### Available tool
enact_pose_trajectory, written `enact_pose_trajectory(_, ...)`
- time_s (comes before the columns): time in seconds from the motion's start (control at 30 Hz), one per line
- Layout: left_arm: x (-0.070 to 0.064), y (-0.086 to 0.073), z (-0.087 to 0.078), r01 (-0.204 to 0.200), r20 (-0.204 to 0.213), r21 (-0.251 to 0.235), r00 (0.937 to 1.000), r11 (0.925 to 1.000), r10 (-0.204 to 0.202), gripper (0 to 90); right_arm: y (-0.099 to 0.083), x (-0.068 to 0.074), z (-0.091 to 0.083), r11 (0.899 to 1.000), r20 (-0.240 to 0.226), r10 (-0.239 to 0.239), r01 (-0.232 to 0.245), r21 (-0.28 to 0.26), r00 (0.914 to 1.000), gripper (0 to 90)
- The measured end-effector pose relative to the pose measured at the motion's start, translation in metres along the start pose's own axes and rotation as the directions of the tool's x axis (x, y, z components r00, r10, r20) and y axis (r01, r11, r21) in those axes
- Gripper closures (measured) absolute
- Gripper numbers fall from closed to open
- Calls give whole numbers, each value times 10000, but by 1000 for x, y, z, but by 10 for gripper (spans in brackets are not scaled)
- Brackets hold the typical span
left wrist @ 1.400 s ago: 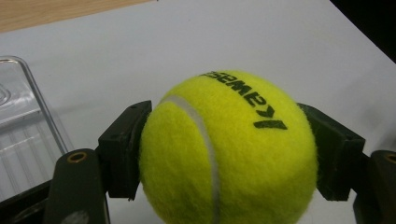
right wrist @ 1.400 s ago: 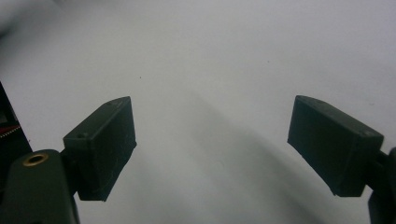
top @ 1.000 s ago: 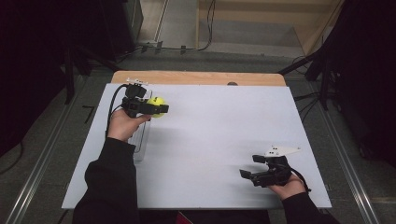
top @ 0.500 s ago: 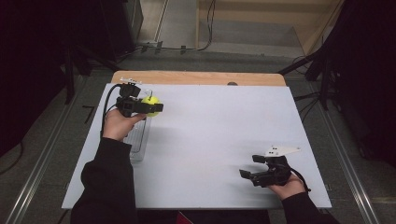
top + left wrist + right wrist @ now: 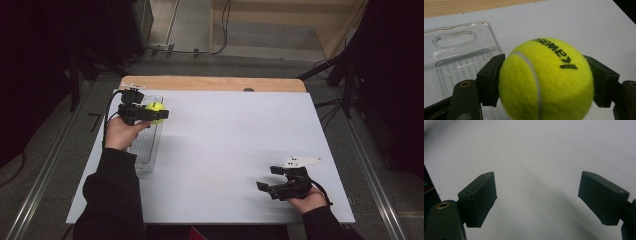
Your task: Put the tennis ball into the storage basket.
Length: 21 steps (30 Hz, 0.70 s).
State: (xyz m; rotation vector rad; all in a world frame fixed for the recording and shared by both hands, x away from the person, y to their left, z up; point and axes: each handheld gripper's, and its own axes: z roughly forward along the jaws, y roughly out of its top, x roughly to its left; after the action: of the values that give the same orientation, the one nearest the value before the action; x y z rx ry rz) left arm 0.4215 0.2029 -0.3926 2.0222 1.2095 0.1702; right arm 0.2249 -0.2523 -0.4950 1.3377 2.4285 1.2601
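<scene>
A yellow-green tennis ball is clamped between the jaws of my left gripper, held above the far end of a clear plastic tray at the table's left side. The ball carries black lettering and a white seam. The tray is long and narrow, with a handle slot at its far end. Near the front right of the table my right gripper rests low over the white surface, its jaws wide apart with nothing between them.
The white tabletop spreads between the two hands, with a wooden strip along its far edge. A small dark spot sits at that edge. Dark stands and cables surround the table.
My left gripper has carried the ball a little farther away and leftward, over the tray's far end. The right gripper has stayed put.
</scene>
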Motion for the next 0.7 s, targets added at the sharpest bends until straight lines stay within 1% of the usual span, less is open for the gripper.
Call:
enact_pose_trajectory(0.23, 8, -2, -5, 176, -105, -114, 9998, 9998, -177, 264, 0, 0, 0, 10000, -2, 5, -5, -12, 10000, 133)
enact_pose_trajectory(0.53, 17, -5, -11, 362, -364, -185, 9987, 9992, -368, 264, 0, 0, 0, 10000, 2, -3, 3, -24, 10000, 134)
enact_pose_trajectory(0.7, 22, -6, -14, 471, -582, -277, 9971, 9985, -487, 264, 0, 0, 0, 10000, 4, -10, 10, -39, 10000, 133)
